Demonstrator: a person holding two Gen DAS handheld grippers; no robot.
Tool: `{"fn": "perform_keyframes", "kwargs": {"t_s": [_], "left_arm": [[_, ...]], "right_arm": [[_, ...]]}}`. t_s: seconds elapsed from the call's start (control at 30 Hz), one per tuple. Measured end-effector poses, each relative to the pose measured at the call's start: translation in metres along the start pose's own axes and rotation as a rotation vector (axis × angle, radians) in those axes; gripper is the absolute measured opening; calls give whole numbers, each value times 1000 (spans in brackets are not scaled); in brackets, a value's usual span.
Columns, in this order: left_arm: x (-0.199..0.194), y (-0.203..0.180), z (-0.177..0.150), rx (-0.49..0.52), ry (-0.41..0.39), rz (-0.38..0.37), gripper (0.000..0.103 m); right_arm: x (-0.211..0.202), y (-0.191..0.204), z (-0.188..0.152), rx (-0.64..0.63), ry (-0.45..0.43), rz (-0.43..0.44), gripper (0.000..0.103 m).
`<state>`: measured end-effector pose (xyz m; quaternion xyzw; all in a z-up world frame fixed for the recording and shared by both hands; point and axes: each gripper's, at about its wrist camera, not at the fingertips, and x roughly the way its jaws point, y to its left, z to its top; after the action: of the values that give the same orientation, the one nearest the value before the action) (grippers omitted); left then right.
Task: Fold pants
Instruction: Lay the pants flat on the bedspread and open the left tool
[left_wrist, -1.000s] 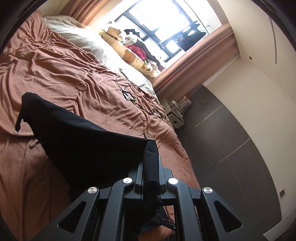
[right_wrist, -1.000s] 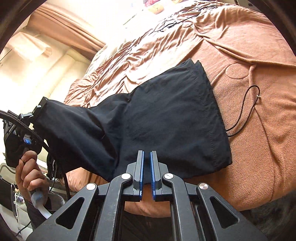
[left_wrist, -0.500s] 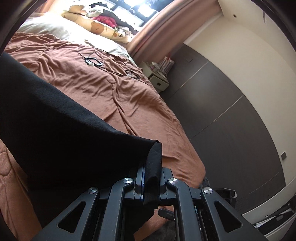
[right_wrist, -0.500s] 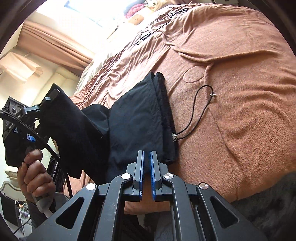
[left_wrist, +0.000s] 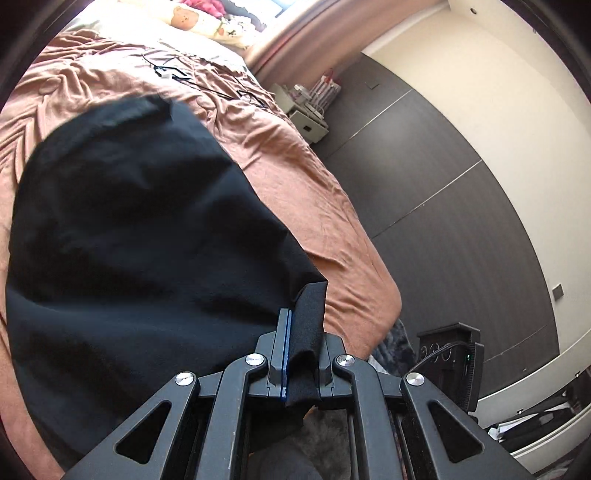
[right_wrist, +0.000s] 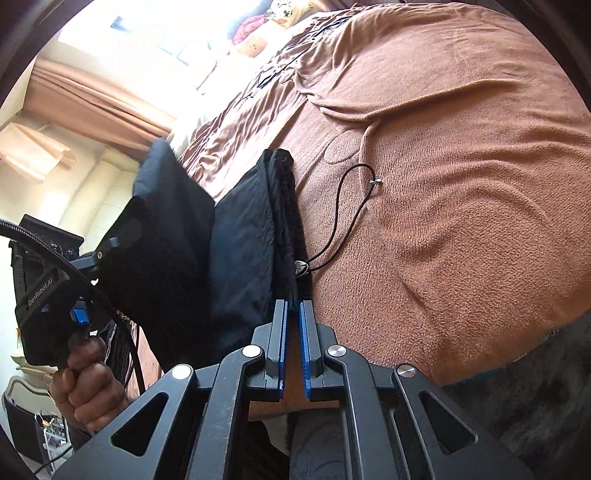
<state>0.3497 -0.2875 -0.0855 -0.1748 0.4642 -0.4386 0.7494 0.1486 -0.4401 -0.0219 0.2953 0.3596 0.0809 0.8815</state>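
The black pants (left_wrist: 140, 236) lie partly on the brown bed. My left gripper (left_wrist: 301, 325) is shut on one edge of them and holds that part lifted above the bed; the cloth hangs through the jaws. In the right wrist view the pants (right_wrist: 247, 240) are bunched at the bed's near edge, with their black drawstring (right_wrist: 347, 218) looped on the blanket. My right gripper (right_wrist: 292, 310) is at the pants' near edge with its jaws a narrow gap apart, nothing visibly held. The left gripper (right_wrist: 110, 243) shows there at the left, holding the lifted cloth.
The brown blanket (right_wrist: 461, 184) covers the bed, with cables (left_wrist: 173, 70) and pillows (left_wrist: 207, 26) at its far end. A dark wardrobe wall (left_wrist: 443, 177) and a white bedside shelf (left_wrist: 310, 118) stand beyond the bed. A dark rug (right_wrist: 535, 398) lies by the bed's edge.
My left gripper has swung the lifted pants edge up and over toward the rest of the pants. The pants have bunched narrower in the right view, and my right gripper has come up to their edge.
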Motion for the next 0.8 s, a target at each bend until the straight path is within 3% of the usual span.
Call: {"fn": "perform_keyframes", "kwargs": {"t_s": [0.37,0.43,0.5,0.57,0.63,0.8], "left_arm": [[1,0,-30,-60,27,27,11],[6,-1,-29,-72,40,39,18],[4,-1,-31,-90,45,21,37],[-1,1,-32,-101,30,33,55],[-10,3,-37,-101,0,45,61],[-34,21,-41,-130,-41,106,61]], "right_arm": [[-12,1,-7,-16,10,24,4],[-13,0,-7,-12,7,40,4],[-13,-1,-6,-3,3,74,4],[-14,-2,-7,-2,0,91,20],[-14,-2,-6,-3,-14,96,56],[-3,-3,-5,-3,-13,101,58]]}}
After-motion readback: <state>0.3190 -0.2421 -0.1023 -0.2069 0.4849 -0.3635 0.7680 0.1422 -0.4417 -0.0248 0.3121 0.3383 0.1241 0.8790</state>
